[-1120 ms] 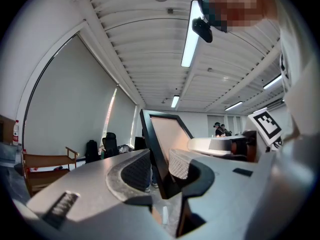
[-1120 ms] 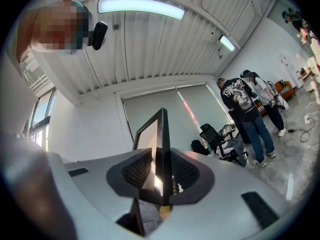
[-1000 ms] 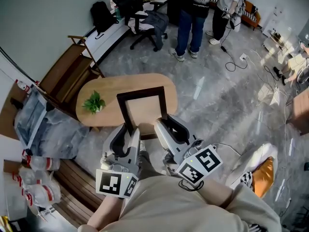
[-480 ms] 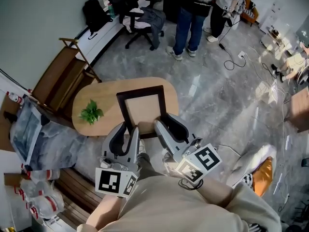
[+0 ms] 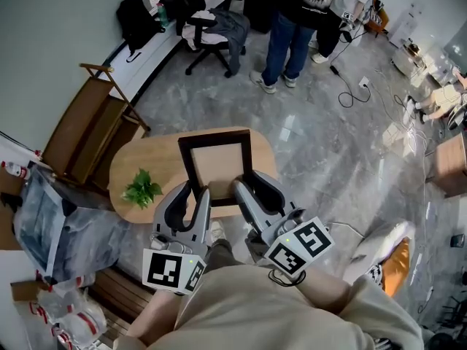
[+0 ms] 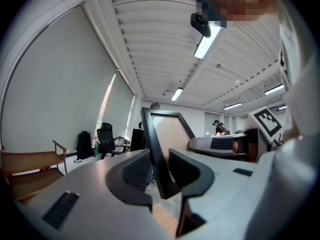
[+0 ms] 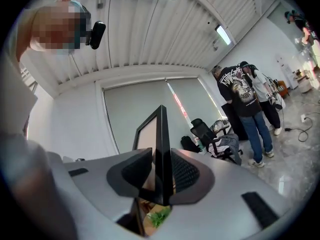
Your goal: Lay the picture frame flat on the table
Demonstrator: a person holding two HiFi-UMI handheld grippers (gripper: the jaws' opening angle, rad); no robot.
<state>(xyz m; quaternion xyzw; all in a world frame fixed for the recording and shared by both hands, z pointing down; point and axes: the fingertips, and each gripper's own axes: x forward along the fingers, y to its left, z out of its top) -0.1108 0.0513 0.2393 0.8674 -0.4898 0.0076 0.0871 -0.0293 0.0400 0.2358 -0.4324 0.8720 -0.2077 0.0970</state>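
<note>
The picture frame [image 5: 217,168] has a dark border and a beige middle. It is held up over the near end of the oval wooden table [image 5: 157,159]. My left gripper [image 5: 197,195] is shut on its lower left corner and my right gripper [image 5: 243,189] on its lower right. In the left gripper view the frame [image 6: 167,131] rises at a slant from between the jaws of that gripper [image 6: 161,174]. In the right gripper view the frame [image 7: 150,129] is seen edge-on, with the pads of that gripper [image 7: 161,176] pressed on both its sides.
A small green plant [image 5: 142,189] sits on the table's left end. A wooden rack [image 5: 80,133] stands left of the table, with plastic-wrapped bundles [image 5: 44,224] nearer me. People [image 5: 299,20] and an office chair [image 5: 208,20] are beyond. Cables [image 5: 357,90] lie on the grey floor.
The table and the plant have slid lower and closer in the head view. The frame stays in both grippers at about the same place.
</note>
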